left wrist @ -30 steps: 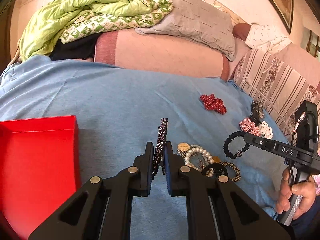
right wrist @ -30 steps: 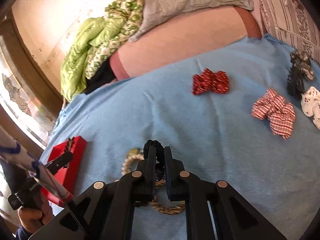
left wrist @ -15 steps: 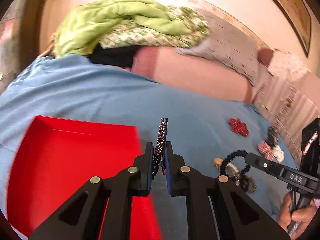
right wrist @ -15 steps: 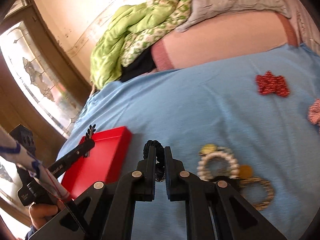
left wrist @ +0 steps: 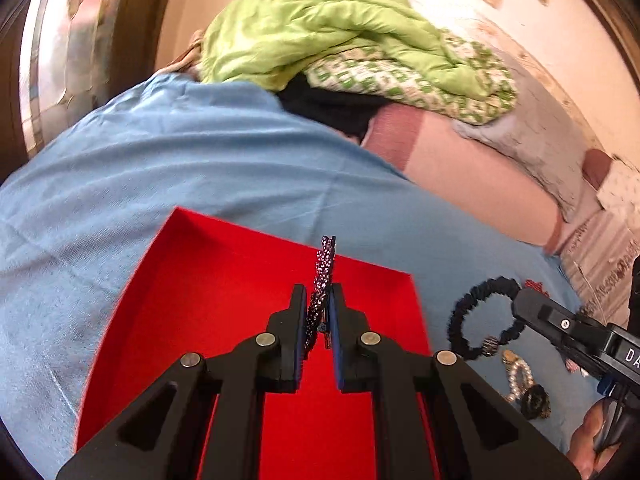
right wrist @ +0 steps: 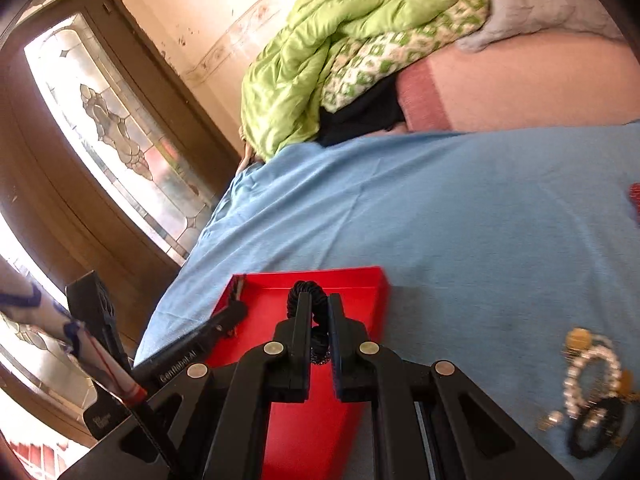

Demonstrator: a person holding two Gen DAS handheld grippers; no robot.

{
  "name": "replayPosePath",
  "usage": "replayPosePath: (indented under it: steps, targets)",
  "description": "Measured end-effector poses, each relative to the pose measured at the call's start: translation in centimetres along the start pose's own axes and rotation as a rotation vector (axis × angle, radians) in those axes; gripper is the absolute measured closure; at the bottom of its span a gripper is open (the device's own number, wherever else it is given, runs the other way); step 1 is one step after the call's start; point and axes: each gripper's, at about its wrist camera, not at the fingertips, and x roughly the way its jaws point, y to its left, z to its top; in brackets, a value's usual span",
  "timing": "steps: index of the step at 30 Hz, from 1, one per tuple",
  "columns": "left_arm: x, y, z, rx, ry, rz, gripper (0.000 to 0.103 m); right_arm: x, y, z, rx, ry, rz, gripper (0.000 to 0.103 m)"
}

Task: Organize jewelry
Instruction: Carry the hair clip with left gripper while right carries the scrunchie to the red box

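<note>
From my left wrist view, my left gripper (left wrist: 319,320) has its jaws clamped on a dark sparkly hair clip (left wrist: 322,280), which stands on edge between them and sticks out past the tips. Directly beneath and ahead of these jaws lies the red tray (left wrist: 208,292), its bare floor spreading out to the left of them, resting on the bed's blue sheet (left wrist: 160,168). To the right of my jaws, my right gripper (left wrist: 520,304) reaches in from the edge, gripping a black scrunchie (left wrist: 464,320) that hangs as a loop just off the tray's right rim. Below that loop, on the sheet, sits a pearl bracelet (left wrist: 518,376) with other small pieces bunched beside it. Far ahead, a green quilt (left wrist: 320,32) is heaped at the head of the bed.

From my right wrist view, the right gripper (right wrist: 319,312) has its jaws pressed together on the black scrunchie (right wrist: 306,290), whose coil bulges over the tips. The red tray (right wrist: 360,292) lies under and ahead of these jaws. To their left, my left gripper (right wrist: 236,312) pokes over the tray's far left corner, the hair clip (right wrist: 239,286) upright in it. Down to the right of my jaws, well apart from the tray, the pearl bracelet (right wrist: 588,376) rests on the blue sheet (right wrist: 440,200) among a tangle of darker pieces
</note>
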Motion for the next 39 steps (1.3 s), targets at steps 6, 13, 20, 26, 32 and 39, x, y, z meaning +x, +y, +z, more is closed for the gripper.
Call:
replayPosePath:
  steps: [6, 13, 20, 26, 32, 39]
  targets:
    - [0.8, 1.9, 0.6, -0.032, 0.021, 0.029, 0.092, 4.8, 1.2, 0.8, -0.006, 0.064, 0.017, 0.095]
    - [2.5, 3.4, 1.2, -0.076, 0.068, 0.033, 0.092, 8.8, 1.2, 0.6, 0.003, 0.122, 0.012, 0.095]
    - [4.0, 3.7, 1.6, -0.09, 0.102, 0.053, 0.092, 11.1, 1.3, 1.0, 0.004, 0.156, 0.0, 0.094]
    - [5.1, 4.0, 1.3, -0.104, 0.142, 0.084, 0.092, 12.2, 0.9, 0.9, 0.02, 0.184, -0.017, 0.094]
    - [5.6, 3.8, 1.1, -0.102, 0.163, 0.091, 0.092, 12.6, 0.7, 0.9, 0.006, 0.195, -0.067, 0.092]
    - [5.6, 3.6, 1.2, -0.11, 0.163, 0.105, 0.091, 12.4, 0.0, 0.9, -0.006, 0.209, -0.116, 0.084]
